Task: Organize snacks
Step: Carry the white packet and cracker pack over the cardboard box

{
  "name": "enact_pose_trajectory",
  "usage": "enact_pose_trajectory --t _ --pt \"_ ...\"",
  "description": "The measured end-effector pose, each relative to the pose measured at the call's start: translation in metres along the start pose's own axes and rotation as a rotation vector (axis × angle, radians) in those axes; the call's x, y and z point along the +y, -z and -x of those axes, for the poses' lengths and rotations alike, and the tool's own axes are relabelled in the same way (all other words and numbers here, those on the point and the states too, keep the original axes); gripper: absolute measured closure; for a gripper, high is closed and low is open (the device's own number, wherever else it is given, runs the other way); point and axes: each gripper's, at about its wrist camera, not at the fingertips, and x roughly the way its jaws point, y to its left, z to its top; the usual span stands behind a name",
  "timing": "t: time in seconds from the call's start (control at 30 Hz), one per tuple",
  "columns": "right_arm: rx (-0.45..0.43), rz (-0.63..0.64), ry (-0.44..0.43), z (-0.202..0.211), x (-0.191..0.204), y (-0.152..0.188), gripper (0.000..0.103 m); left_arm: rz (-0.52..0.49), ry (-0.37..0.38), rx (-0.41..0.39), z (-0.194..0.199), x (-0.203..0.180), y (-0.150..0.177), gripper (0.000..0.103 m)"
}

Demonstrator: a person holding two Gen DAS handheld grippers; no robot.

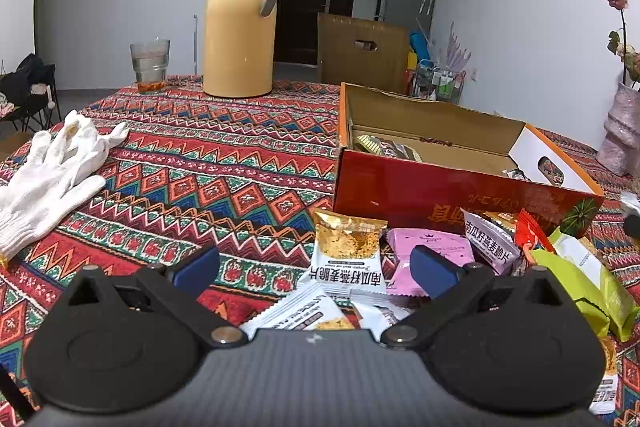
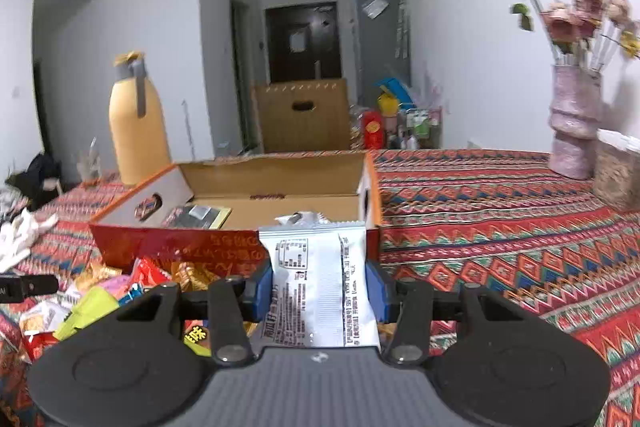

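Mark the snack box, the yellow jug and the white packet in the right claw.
snack box (image 1: pixel 436 193): left wrist view, red front wall.
yellow jug (image 1: pixel 239 39): left wrist view, middle of its body.
white packet (image 2: pixel 320 279): right wrist view, printed back face.

The red box (image 1: pixel 460 195) front wall hides most of its contents in the left wrist view; only packet tops show. White glove (image 1: pixel 44 183) is cut by the left edge. In the right wrist view, the held white packet (image 2: pixel 320 283) covers the box's near wall; its small print is unreadable. Snack pile (image 2: pixel 100 291) is blurred.
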Motion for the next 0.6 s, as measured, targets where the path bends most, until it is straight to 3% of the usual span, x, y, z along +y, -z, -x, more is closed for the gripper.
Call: enact_pose_trajectory --t 0.2,0.37,0.6 --pt "0.009 -0.076 0.034 -0.001 -0.015 0.01 0.056 -0.006 -0.04 0.052 0.005 0.011 -0.004 0.0" --pt "0.014 -0.102 0.036 -0.005 -0.021 0.015 0.056 0.003 -0.134 0.128 0.003 0.024 -0.007 0.0" --pt "0.011 -0.114 0.034 -0.004 -0.023 0.019 0.055 0.003 -0.098 0.242 -0.007 0.014 0.003 0.0"
